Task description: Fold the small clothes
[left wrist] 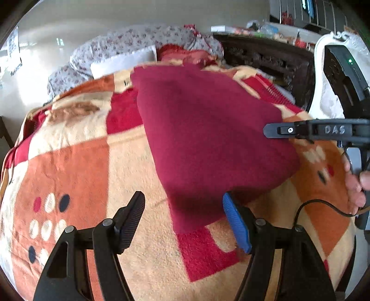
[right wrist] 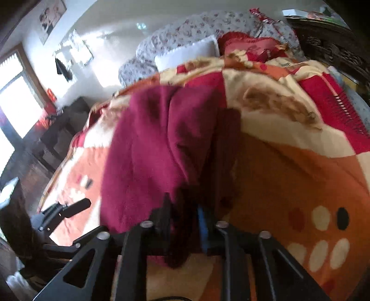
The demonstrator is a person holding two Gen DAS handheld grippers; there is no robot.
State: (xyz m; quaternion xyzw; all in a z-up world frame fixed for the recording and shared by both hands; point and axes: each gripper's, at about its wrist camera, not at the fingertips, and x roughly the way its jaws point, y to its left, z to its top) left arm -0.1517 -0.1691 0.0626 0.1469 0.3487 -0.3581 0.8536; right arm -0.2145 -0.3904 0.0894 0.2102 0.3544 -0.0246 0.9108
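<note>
— Where is the garment?

— The maroon cloth (left wrist: 208,139) lies on the patterned blanket (left wrist: 69,166) that covers the bed, below the white pillow (left wrist: 124,61).

— And your right fingers?

— My right fingers (right wrist: 182,222) are clamped on the cloth's near edge; a fold hangs down between them.

— The left ones?

— My left fingers (left wrist: 185,220) stand apart over the cloth's near corner, gripping nothing; the blue pad (left wrist: 235,222) sits just beside its edge.

- Patterned orange, cream and red blanket (left wrist: 129,166) covering the bed
- Floral bedding (left wrist: 120,44) with a white pillow (left wrist: 124,61)
- Dark carved headboard (left wrist: 266,60)
- Framed picture (right wrist: 51,17) on the wall
</note>
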